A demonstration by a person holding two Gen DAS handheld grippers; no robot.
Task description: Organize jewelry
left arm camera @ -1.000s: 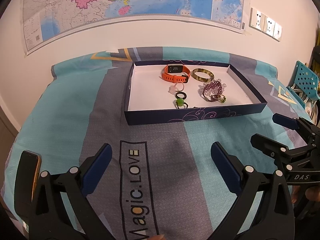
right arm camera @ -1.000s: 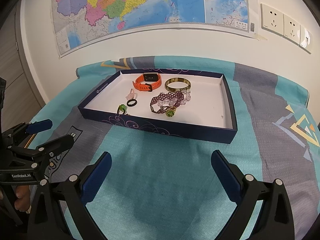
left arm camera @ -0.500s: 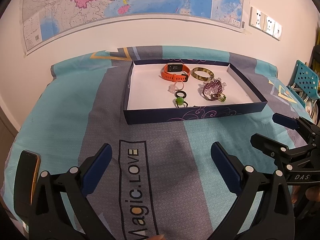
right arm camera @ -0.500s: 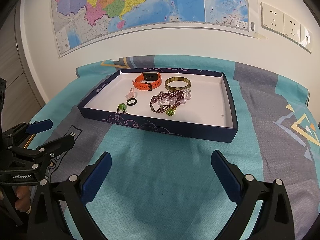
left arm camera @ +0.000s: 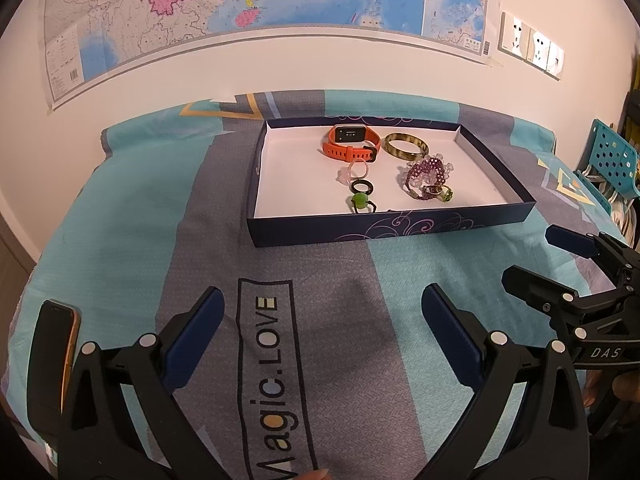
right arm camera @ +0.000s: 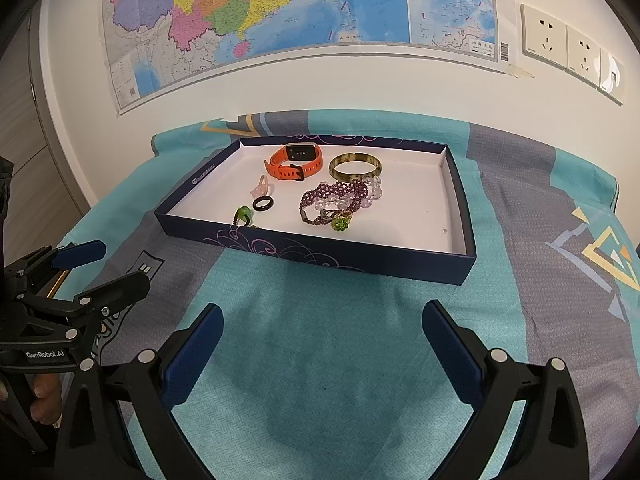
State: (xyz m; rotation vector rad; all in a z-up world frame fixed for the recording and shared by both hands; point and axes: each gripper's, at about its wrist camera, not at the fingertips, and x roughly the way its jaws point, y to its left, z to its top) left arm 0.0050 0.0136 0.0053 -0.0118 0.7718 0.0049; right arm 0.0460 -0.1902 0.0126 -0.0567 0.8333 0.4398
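1. Lying flat on the teal and grey cloth (left arm camera: 120, 216), the navy tray (left arm camera: 360, 230) sits ahead of both tools, its long axis running left to right across the left wrist view and its white floor facing up.
2. Starting at the left of the tray, in the left wrist view, a pink ring (left arm camera: 352, 170), a black ring (left arm camera: 362, 187) and a green bead ring (left arm camera: 360, 201) form a short line running from the far side toward the near wall.
3. Farther back, the orange watch (left arm camera: 352, 142) rests with its strap closed in a loop and its dark screen turned toward the near side.
4. To its right, the olive bangle (left arm camera: 406, 148) lies flat, just beside the watch.
5. Nearer than the bangle, the purple beaded bracelet (left arm camera: 426, 172) is heaped with clear beads, and a green-stone ring (left arm camera: 442, 193) touches its near edge.
6. Outside the tray, a phone (left arm camera: 56, 352) lies at the cloth's left edge.
7. The left gripper (left arm camera: 320, 320) hovers above the cloth with its jaws wide apart, holding nothing.
8. The right gripper (right arm camera: 320, 332) is likewise spread wide and empty, well apart from the tray.
9. Compared with a second ago, nothing in the tray has shifted, and both tools sit almost where they were.
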